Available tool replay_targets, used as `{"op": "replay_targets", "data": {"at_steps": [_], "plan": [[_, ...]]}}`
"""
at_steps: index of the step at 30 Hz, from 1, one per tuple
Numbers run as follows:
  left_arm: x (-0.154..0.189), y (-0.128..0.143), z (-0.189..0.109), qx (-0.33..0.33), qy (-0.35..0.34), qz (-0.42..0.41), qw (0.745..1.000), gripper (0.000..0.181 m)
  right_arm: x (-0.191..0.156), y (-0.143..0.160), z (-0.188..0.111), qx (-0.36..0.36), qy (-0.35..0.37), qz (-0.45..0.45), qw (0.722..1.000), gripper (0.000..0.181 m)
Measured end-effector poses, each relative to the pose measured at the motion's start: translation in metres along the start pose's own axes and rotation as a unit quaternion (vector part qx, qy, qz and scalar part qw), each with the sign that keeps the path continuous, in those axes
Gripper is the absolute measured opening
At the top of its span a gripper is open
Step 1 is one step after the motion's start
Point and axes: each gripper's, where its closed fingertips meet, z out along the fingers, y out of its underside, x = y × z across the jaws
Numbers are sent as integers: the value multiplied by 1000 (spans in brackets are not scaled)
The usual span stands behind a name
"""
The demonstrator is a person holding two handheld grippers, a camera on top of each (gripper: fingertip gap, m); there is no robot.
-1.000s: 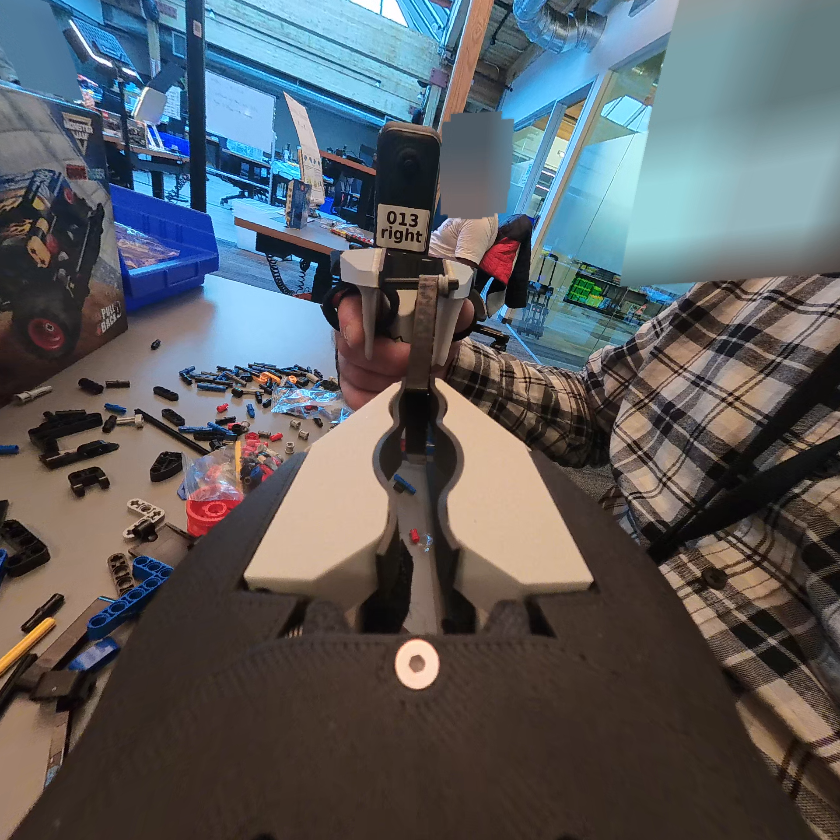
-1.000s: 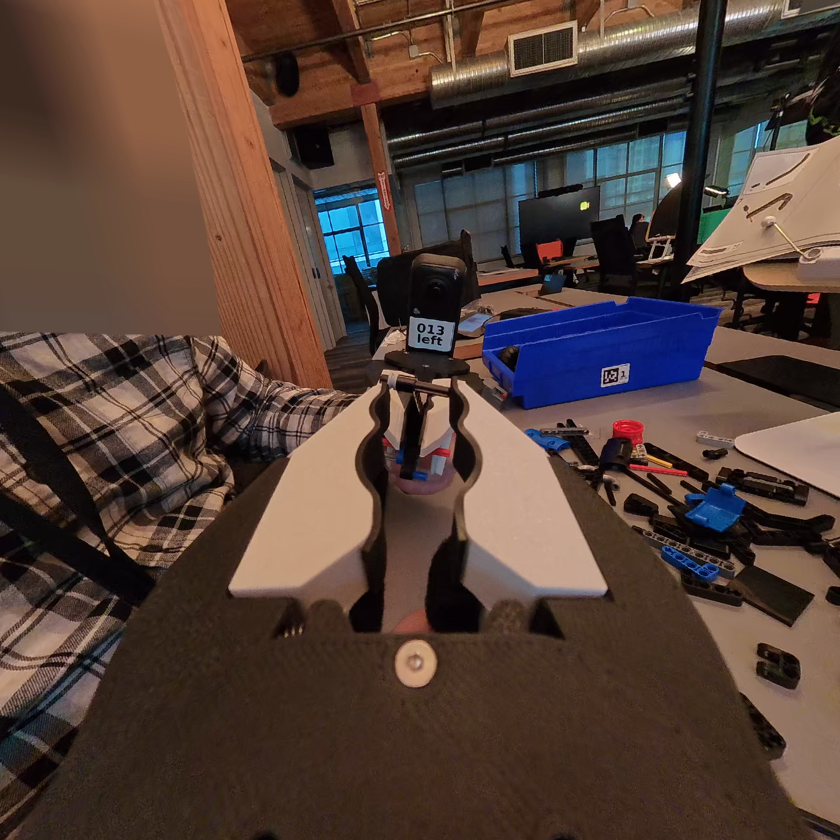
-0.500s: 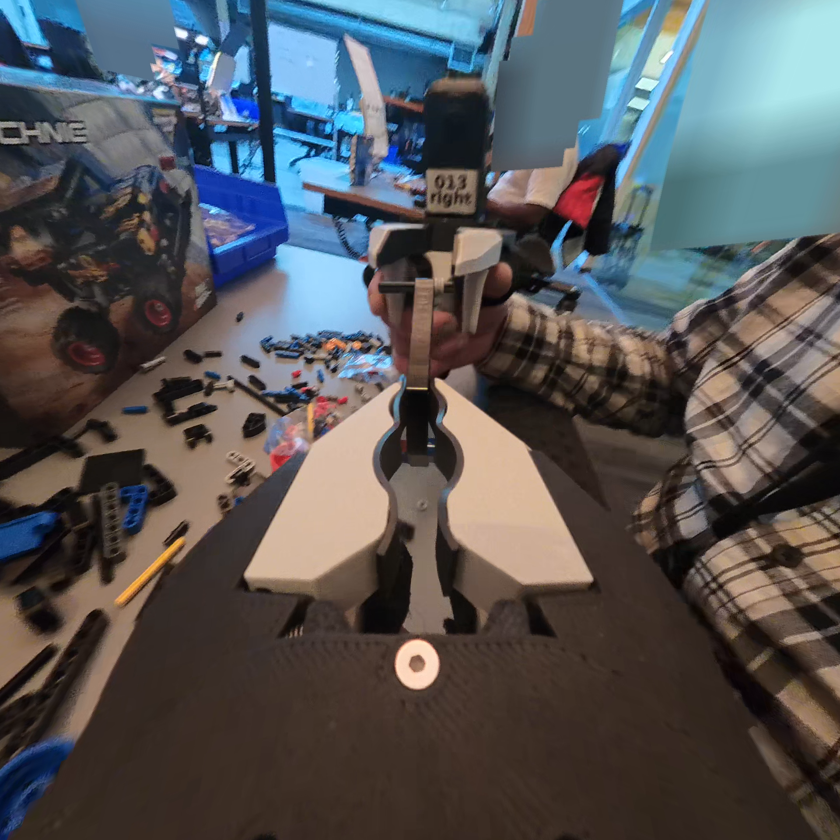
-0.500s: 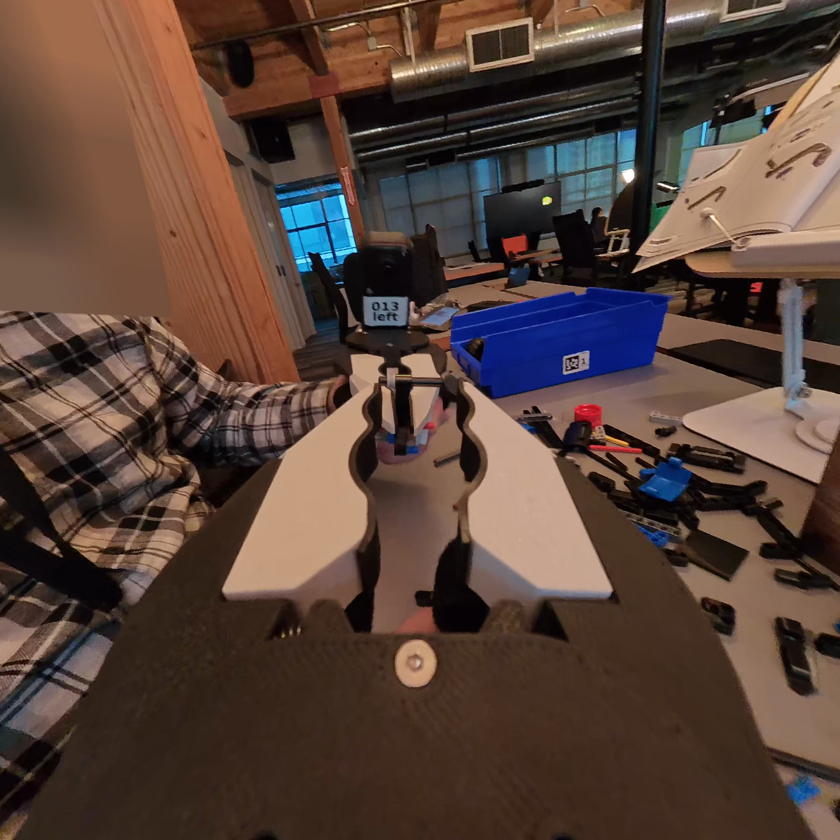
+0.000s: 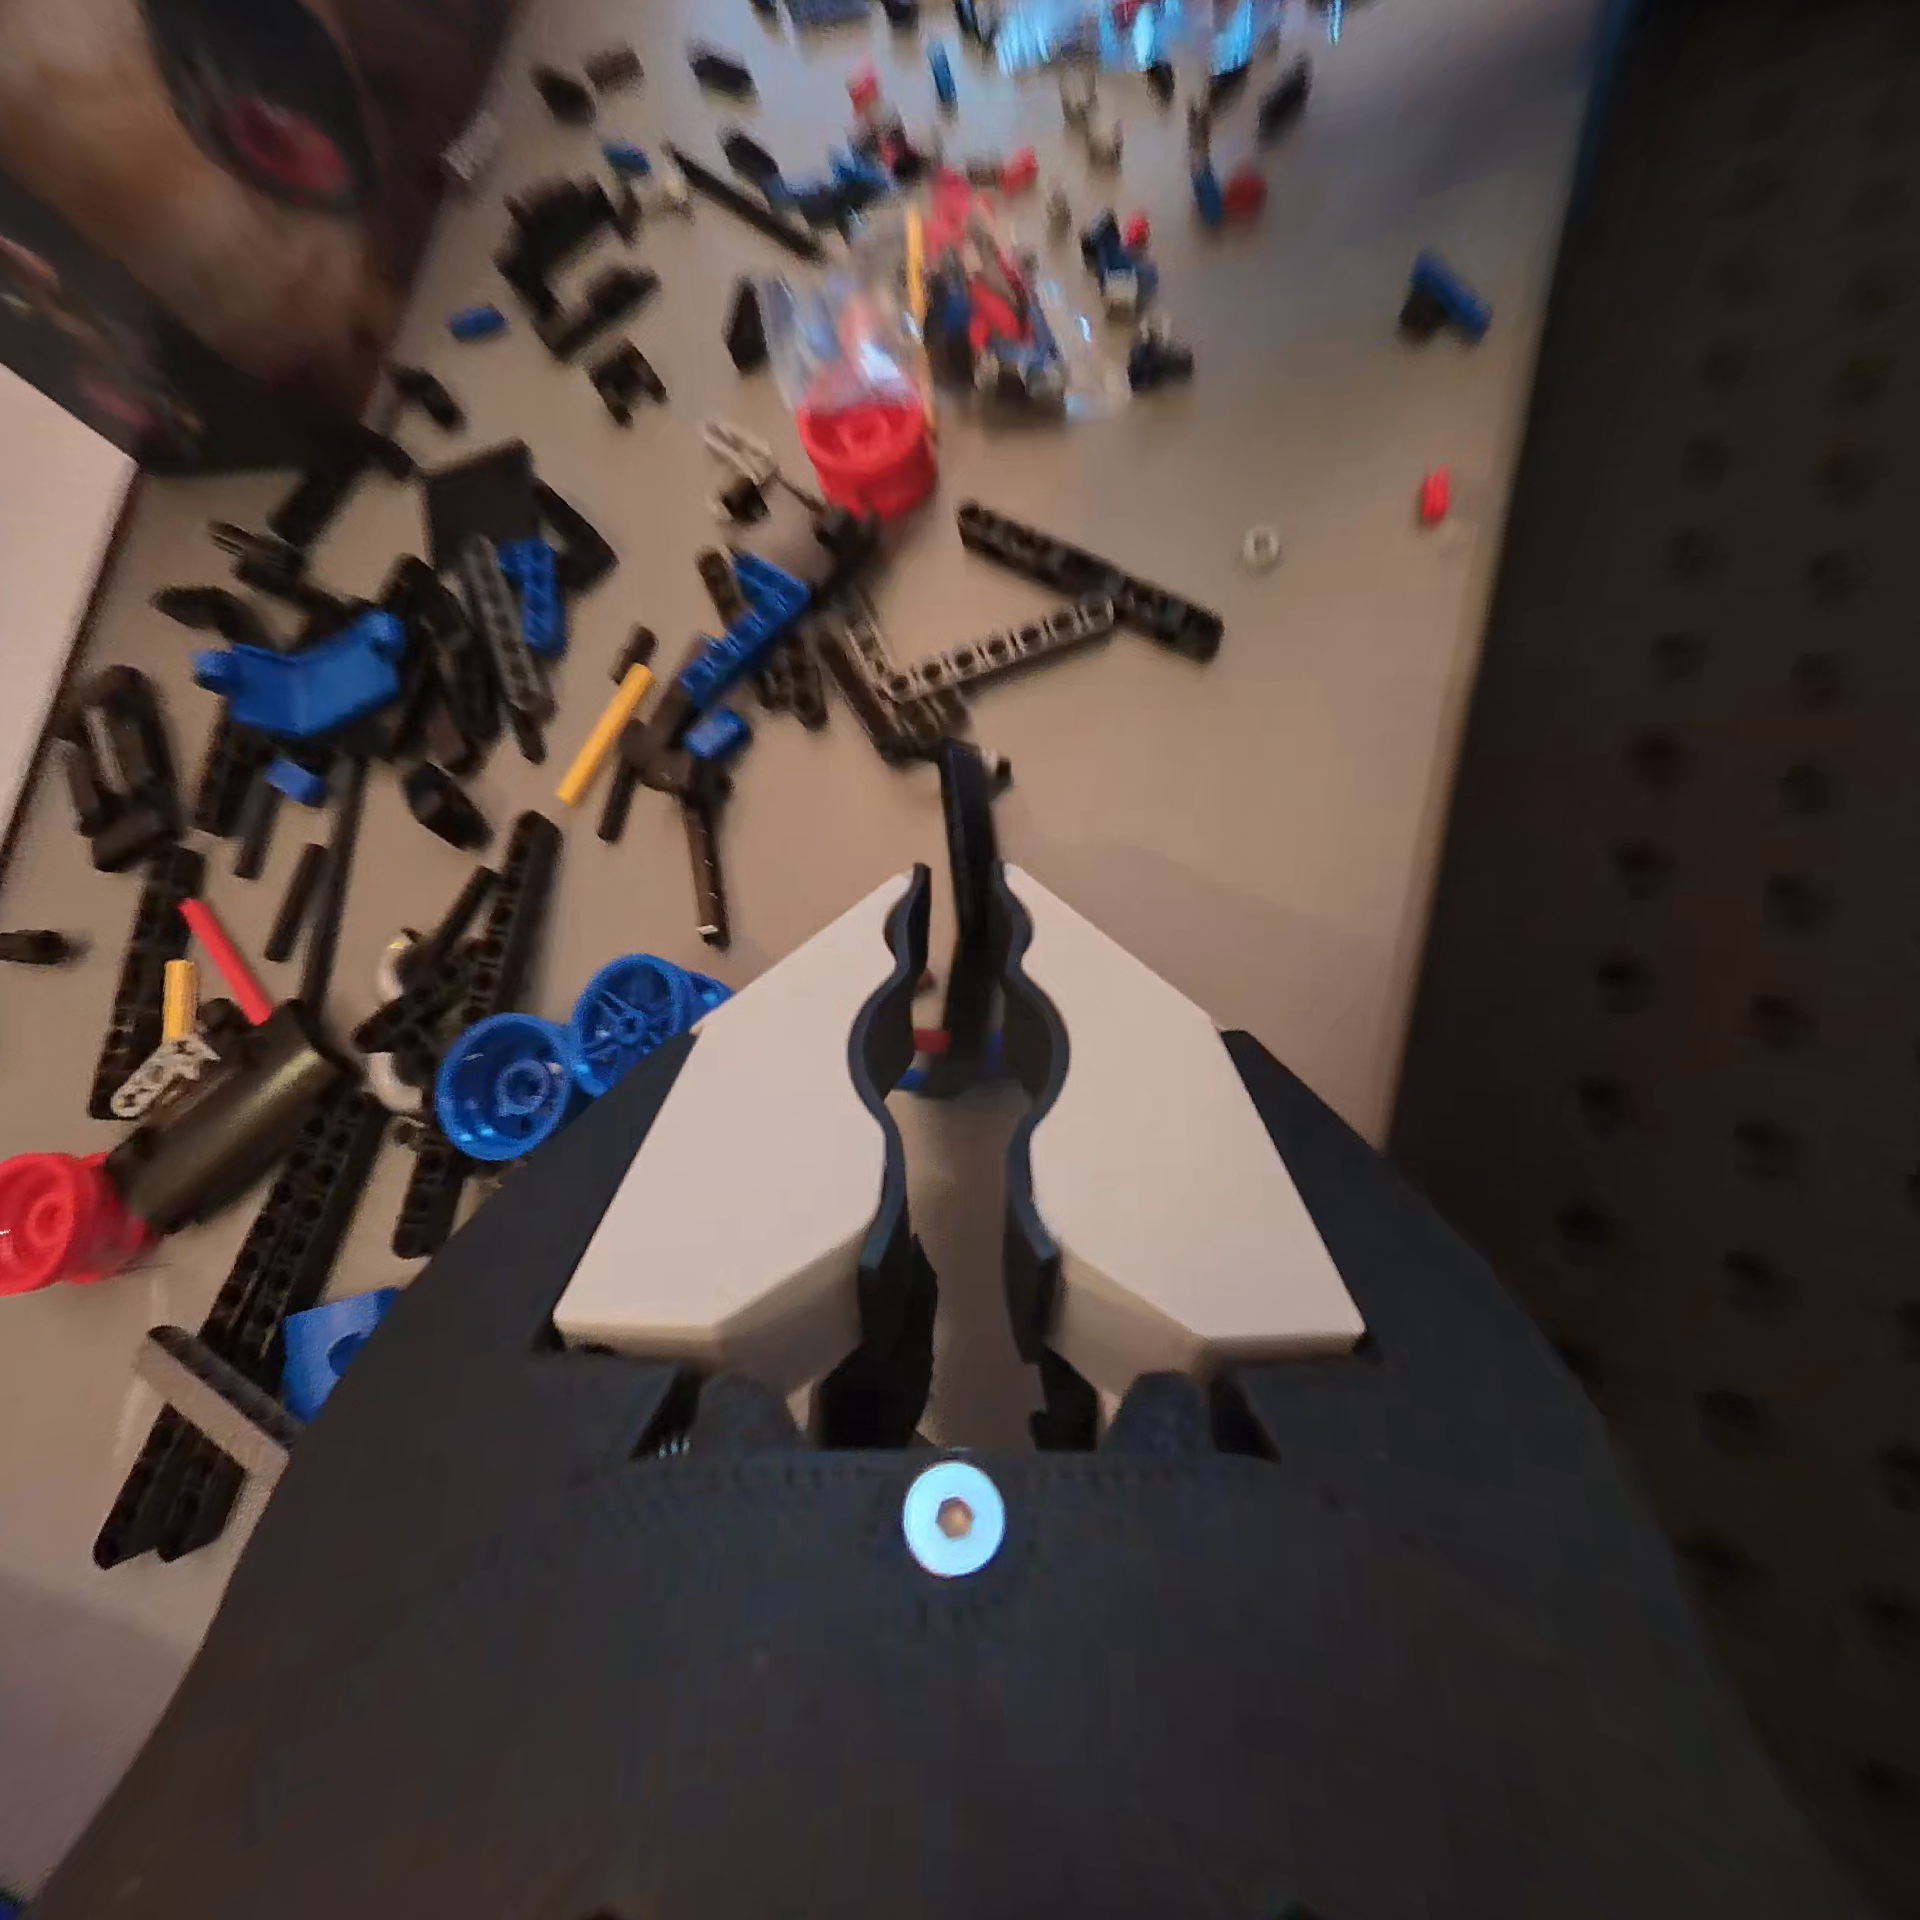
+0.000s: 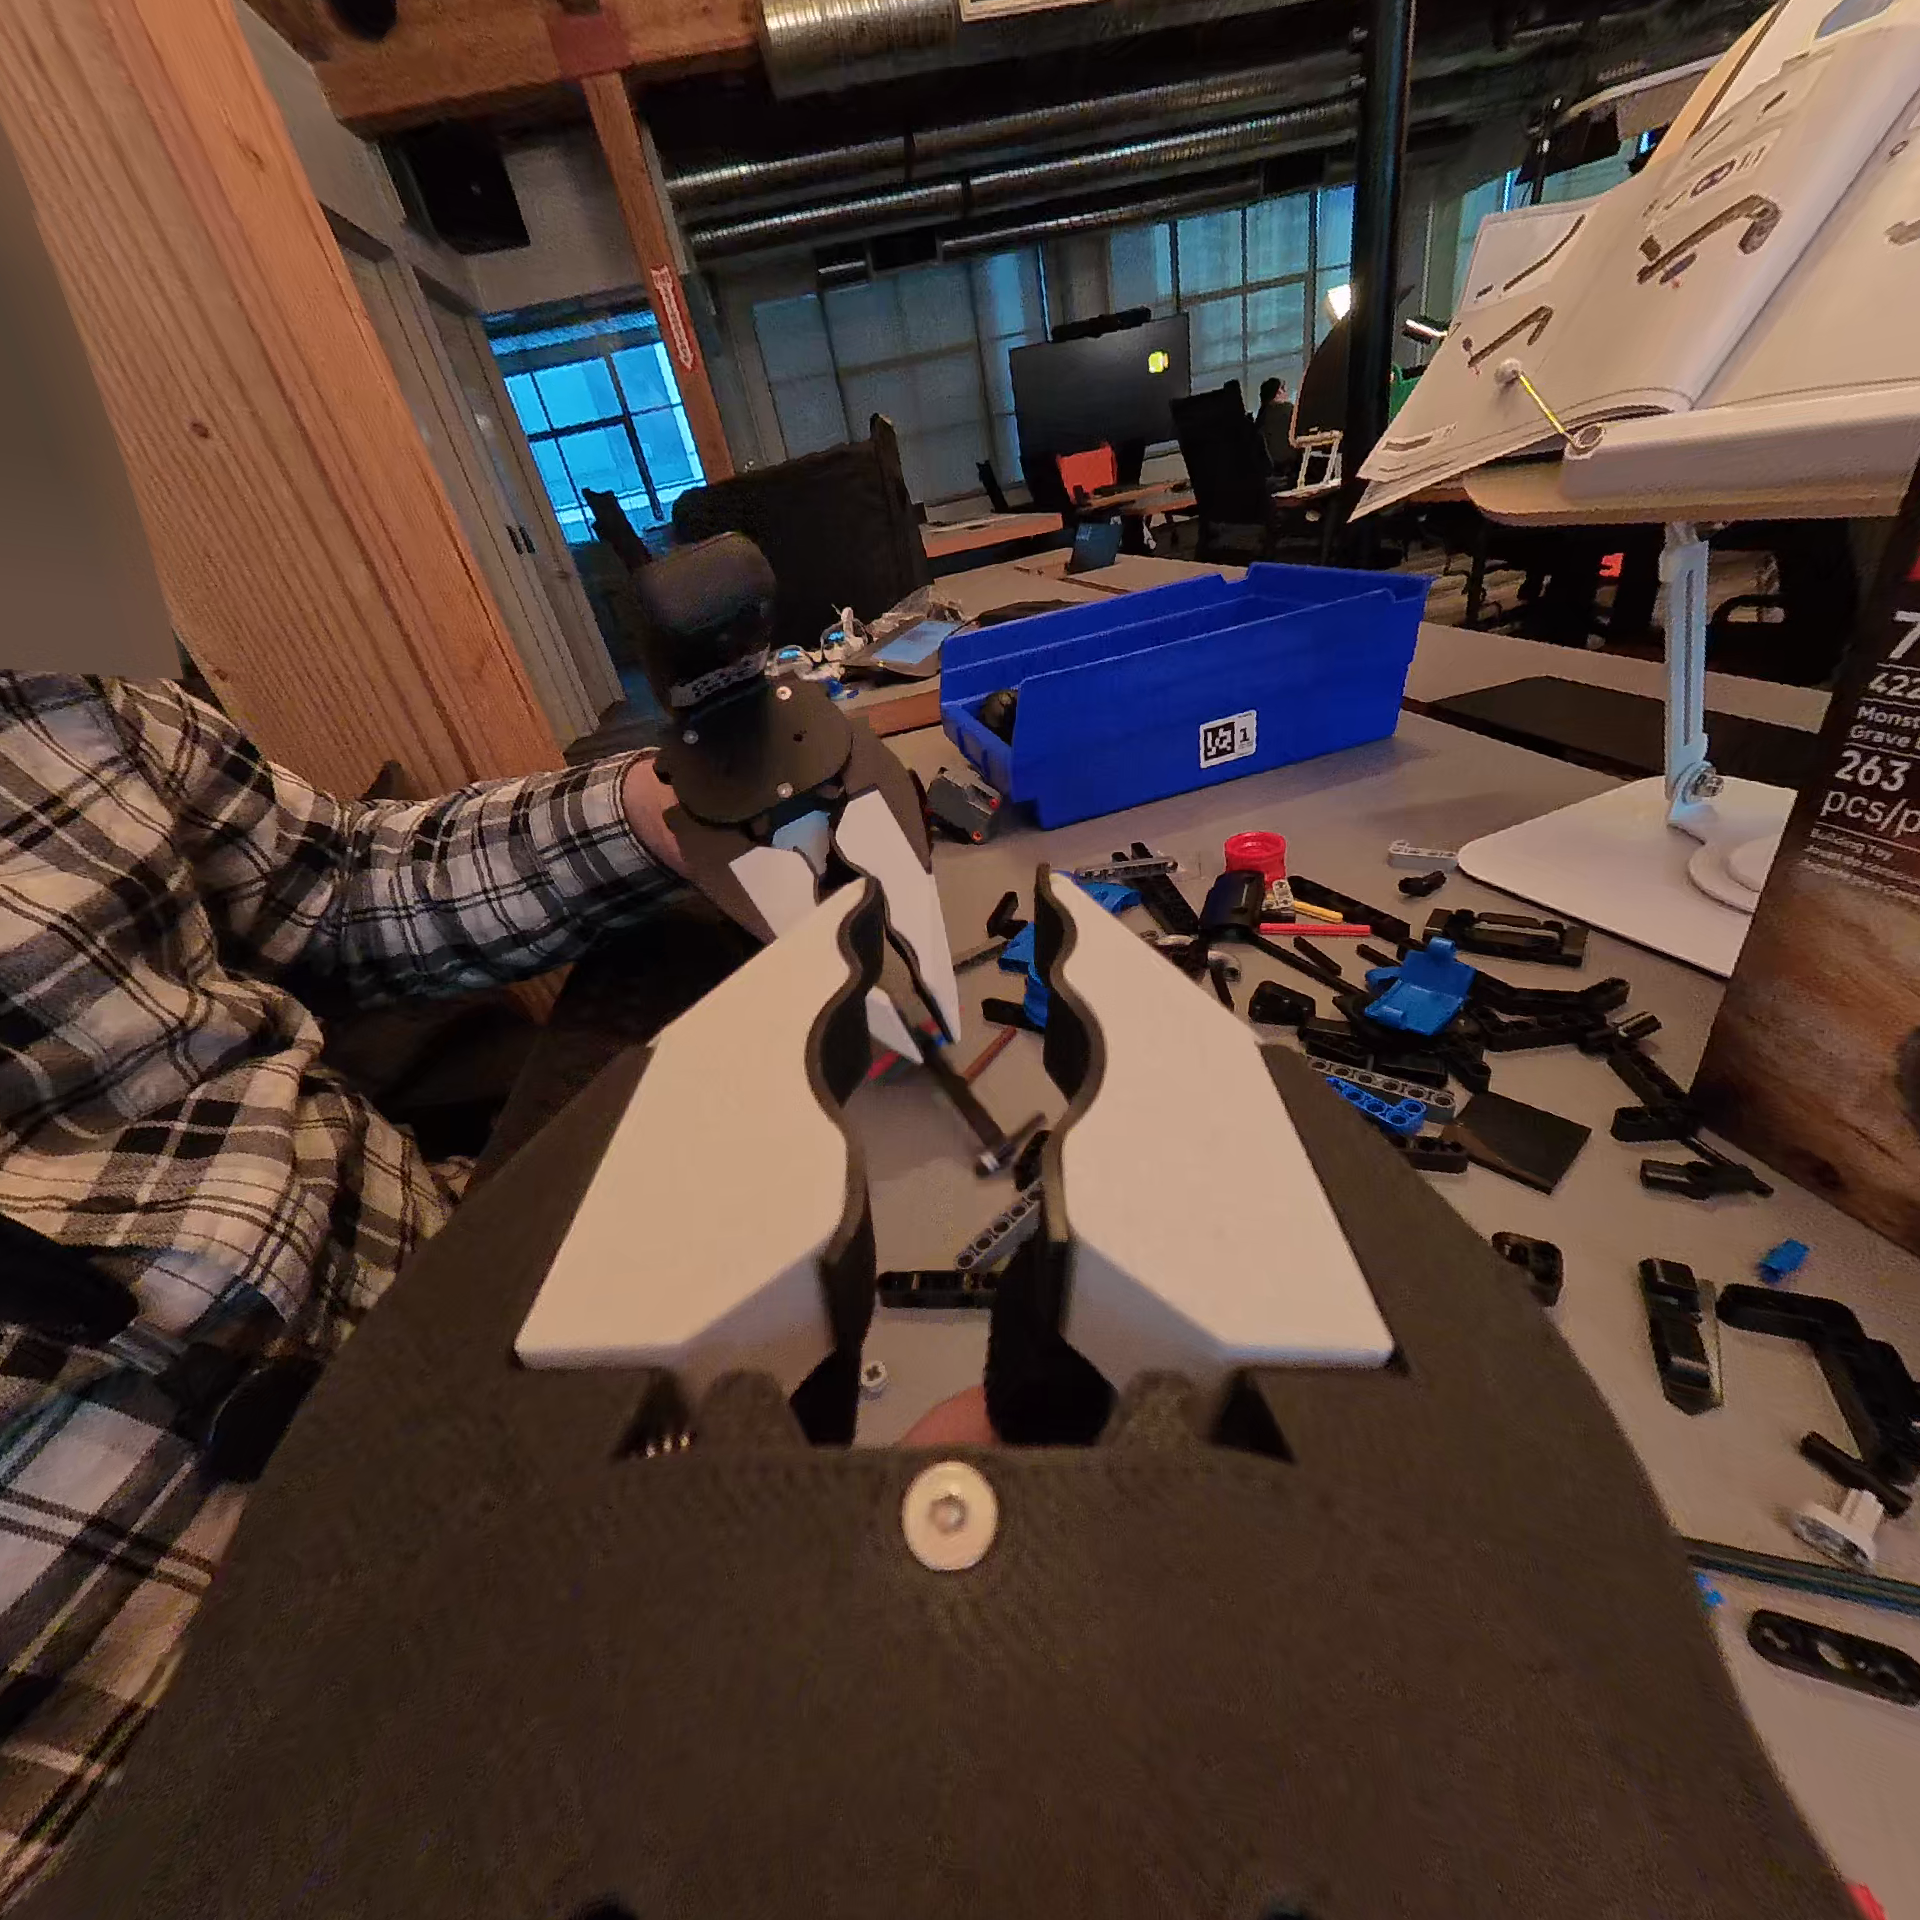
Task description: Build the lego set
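down in the left wrist view, the left tool (image 5: 961,894) points at the grey surface (image 5: 1299,831). its two sides are squeezed tight on a long black lego piece (image 5: 966,831) that sticks out past the tips. loose lego parts (image 5: 623,644) lie all over the surface, with blue wheels (image 5: 509,1086) just beside the tool and a red wheel (image 5: 868,452) farther off. this view is blurry.

next, in the right wrist view, the right tool (image 6: 951,899) is open wide and holds nothing. the left tool shows beyond it, low over the surface, gripping the black piece. a blue bin (image 6: 1174,675) sits behind the parts, and an open booklet (image 6: 1683,260) rests on a white stand (image 6: 1683,707).
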Motion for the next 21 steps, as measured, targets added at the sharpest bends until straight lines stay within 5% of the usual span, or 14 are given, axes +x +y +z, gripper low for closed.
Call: {"op": "replay_targets", "data": {"at_steps": [12,21], "plan": [[1,10,7,-7,4,13,1000,24,2,7,0,-15,5,-11,1000,25],[-11,12,-22,11,-24,0,1000,37,7,0,-5,1,26,-21,999,25]]}}
